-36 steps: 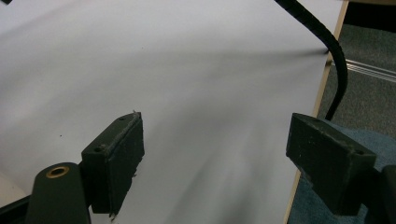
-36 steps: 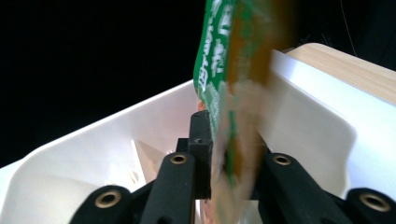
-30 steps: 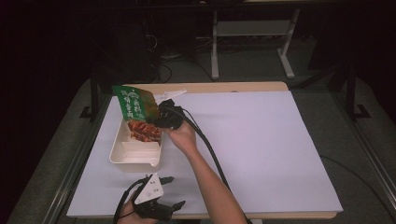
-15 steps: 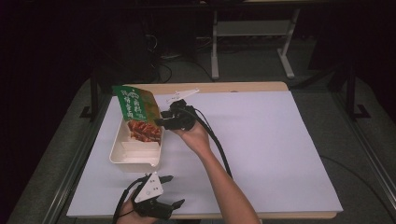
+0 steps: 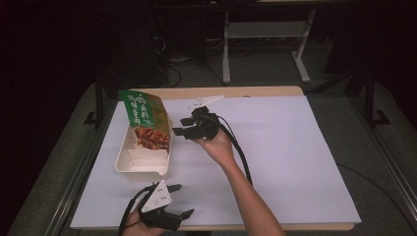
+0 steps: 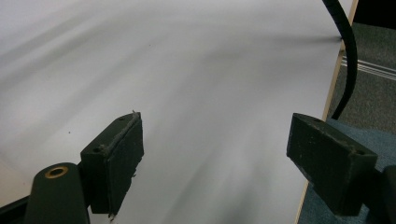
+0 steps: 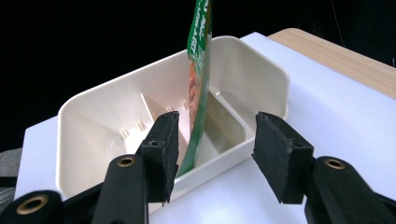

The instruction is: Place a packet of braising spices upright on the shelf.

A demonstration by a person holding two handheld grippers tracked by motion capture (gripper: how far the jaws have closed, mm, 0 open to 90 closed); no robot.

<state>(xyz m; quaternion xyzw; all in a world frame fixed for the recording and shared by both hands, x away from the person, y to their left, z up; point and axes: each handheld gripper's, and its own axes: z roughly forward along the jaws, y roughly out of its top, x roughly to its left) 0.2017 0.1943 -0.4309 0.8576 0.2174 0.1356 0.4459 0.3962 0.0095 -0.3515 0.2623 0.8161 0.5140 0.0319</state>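
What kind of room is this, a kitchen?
More likely a test or recording workspace: a table under a plain white sheet, hand-held grippers with trailing cables, and metal stands in the dark behind.

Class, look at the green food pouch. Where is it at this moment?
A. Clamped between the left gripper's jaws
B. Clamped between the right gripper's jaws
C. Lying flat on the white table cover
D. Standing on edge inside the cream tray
D: the green pouch stands on edge inside the cream tray, while the right gripper has its jaws open and clear of it, a little back from the tray.
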